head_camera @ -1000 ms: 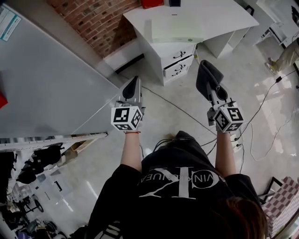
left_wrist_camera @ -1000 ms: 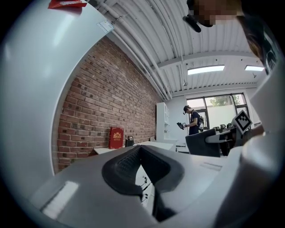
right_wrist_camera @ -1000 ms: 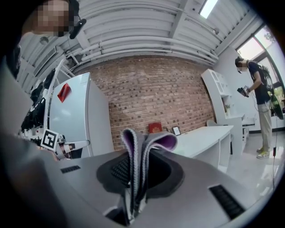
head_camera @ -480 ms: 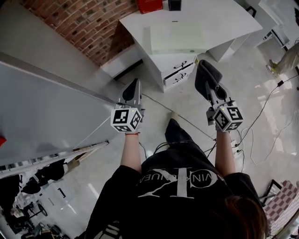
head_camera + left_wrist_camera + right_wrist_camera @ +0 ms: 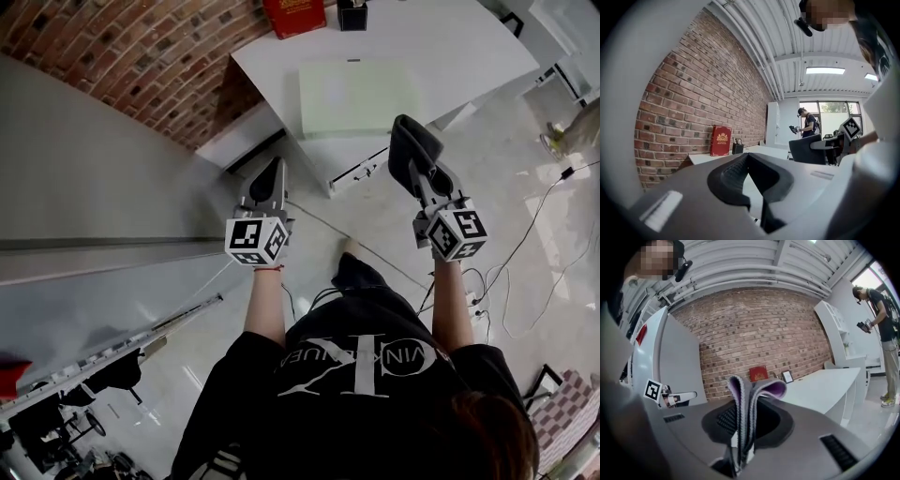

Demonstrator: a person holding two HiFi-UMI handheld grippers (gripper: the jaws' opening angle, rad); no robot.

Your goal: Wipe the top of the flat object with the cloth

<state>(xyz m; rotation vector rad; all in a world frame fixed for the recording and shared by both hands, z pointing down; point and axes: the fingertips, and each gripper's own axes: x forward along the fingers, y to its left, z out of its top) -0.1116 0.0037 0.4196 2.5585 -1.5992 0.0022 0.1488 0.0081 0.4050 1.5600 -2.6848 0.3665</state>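
cloth (image 5: 411, 145) sits pinched in right tongs (image 5: 742, 425), left tongs (image 5: 271, 169) closed on nothing, flat object (image 5: 361, 94) on desk (image 5: 450, 47) just ahead.

Bright ceiling strip lights (image 5: 825, 70) and a daylit window (image 5: 832, 108); fisheye edges darken and bend.

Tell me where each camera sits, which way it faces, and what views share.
Head view: on the person's head, facing steeply down at white desk; torso, forearms, left gripper, right gripper show.
Left gripper view: on that gripper, facing brick wall; its shut jaws show.
Right gripper view: likewise; jaws shut on cloth.
Shared: red book, white desk.
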